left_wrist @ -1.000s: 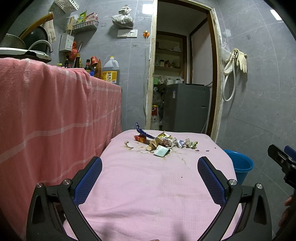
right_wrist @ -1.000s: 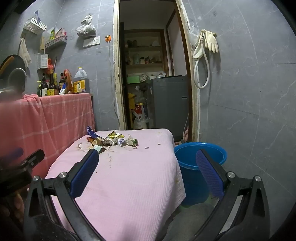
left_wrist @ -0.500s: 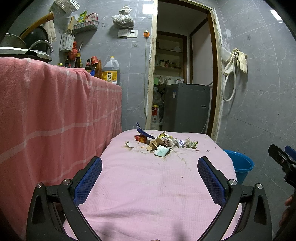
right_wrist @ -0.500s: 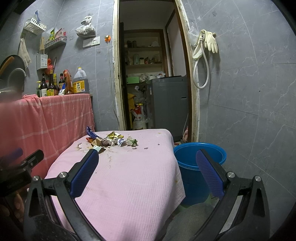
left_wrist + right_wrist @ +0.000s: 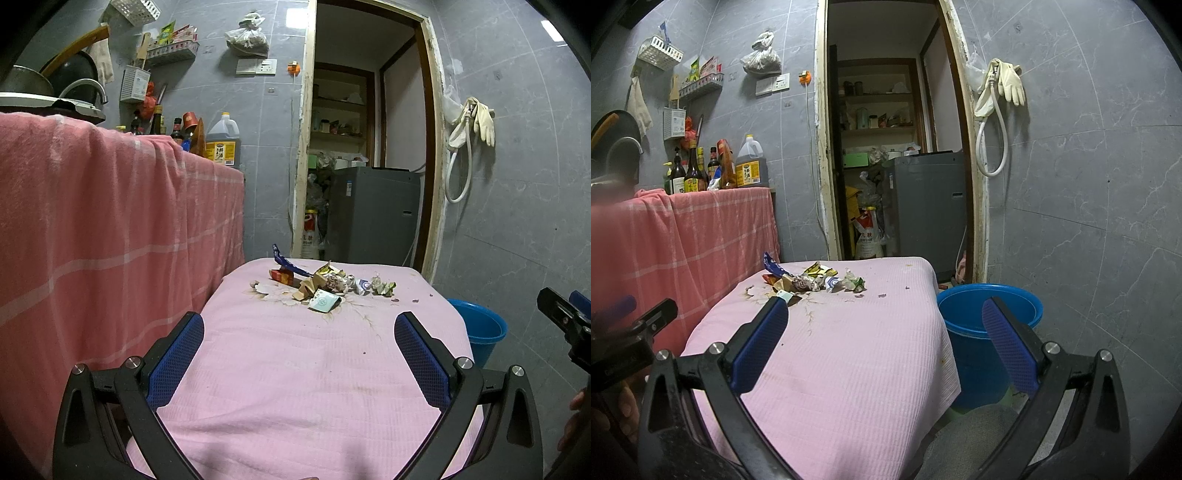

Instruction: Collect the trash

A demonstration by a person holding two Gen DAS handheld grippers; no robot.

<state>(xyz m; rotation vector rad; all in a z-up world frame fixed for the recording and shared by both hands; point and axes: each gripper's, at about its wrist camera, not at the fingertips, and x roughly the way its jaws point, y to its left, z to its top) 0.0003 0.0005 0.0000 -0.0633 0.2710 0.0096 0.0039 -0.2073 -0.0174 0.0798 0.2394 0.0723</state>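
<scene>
Trash pile far ahead on the pink table, both claws wide apart and empty.

The trash pile [image 5: 325, 286] sits at the far end of the pink cloth [image 5: 303, 369], spread in a row from left to right. It is crinkly wrappers, crumpled paper and one flat card. It lies straight ahead of the left gripper [image 5: 299, 345], well apart from it. The right gripper [image 5: 884, 334] points more toward the smooth, round blue bucket [image 5: 964, 306] on the floor, just beside the table's right edge.

Pink ribbed tablecloth [image 5: 314, 369], seemingly brown-stained; blue bucket [image 5: 964, 347]; blue-padded claws.
</scene>
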